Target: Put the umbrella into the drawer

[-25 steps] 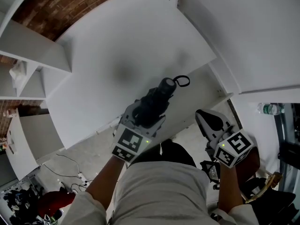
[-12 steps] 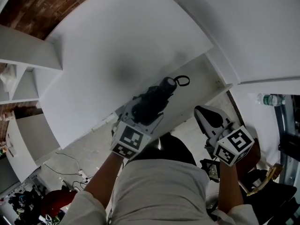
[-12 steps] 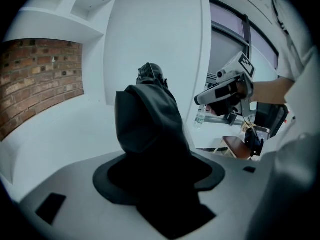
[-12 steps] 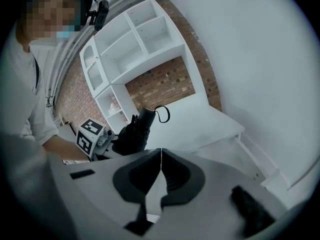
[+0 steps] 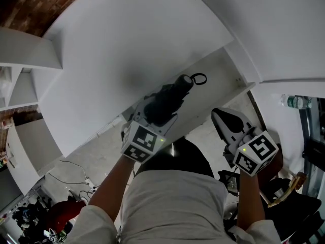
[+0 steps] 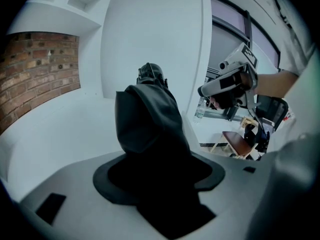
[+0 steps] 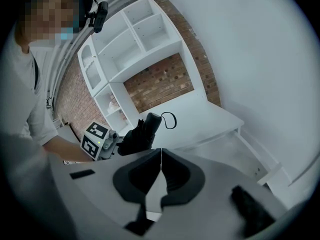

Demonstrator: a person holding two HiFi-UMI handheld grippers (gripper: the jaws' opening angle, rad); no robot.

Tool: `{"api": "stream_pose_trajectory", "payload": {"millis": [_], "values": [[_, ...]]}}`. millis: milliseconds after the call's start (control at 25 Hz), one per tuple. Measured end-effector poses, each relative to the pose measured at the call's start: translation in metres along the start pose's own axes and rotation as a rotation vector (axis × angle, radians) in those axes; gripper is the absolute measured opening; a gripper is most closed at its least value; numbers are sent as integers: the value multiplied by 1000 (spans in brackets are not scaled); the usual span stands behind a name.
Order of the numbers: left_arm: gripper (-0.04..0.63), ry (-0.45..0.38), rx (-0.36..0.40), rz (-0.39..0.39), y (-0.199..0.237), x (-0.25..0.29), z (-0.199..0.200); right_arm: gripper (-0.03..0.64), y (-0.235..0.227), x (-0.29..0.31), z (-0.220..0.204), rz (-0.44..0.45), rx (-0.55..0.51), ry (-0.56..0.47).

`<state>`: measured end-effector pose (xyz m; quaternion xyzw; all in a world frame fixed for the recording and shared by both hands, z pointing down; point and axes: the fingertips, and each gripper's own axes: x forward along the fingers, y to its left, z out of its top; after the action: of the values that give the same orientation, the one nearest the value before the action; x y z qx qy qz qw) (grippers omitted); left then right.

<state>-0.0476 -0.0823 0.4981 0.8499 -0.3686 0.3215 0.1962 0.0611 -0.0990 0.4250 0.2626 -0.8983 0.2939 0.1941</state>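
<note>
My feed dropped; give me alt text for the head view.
The left gripper grips a folded black umbrella over a white surface. The right gripper, shut and empty, hangs beside it.

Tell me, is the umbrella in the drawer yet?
Not yet. Done: the umbrella is picked up, and the drawer looks pulled open. In hand: the left tongs grip the folded umbrella and hold it over the drawer, while the right tongs are shut and empty. Left: lower it in and let go.
</note>
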Motion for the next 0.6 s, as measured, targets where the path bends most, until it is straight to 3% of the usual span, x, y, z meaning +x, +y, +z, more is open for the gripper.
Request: {"api": "stream_pose_trajectory", "payload": {"millis": [600], "values": [[282,84,51,-38,1,44,-25,28,-20,1,-17,-29,49,1]]}}
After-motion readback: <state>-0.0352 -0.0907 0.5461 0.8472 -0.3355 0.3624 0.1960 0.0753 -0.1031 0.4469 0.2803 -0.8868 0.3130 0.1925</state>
